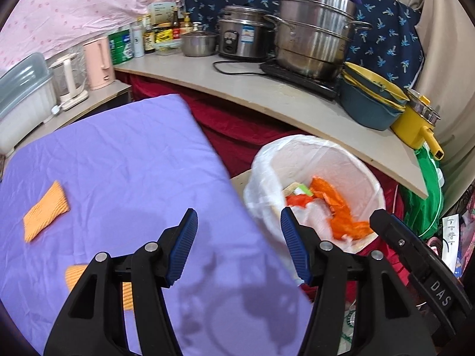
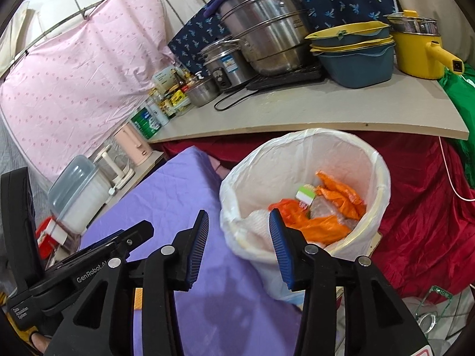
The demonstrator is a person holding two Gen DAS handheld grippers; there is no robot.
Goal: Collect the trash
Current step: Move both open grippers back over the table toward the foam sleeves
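Observation:
A white-lined trash bin stands beside a purple-covered table. It holds orange wrappers and other scraps. Two orange sponge-like pieces lie on the table: one at the left, one partly hidden behind my left gripper's arm. My left gripper is open and empty over the table's right edge, next to the bin. My right gripper is open and empty just above the bin's near rim. The other gripper's body shows in each view.
A counter behind the bin carries steel pots, a rice cooker, stacked blue and yellow basins, a yellow pot, bottles and a pink kettle. Red cloth drapes below it.

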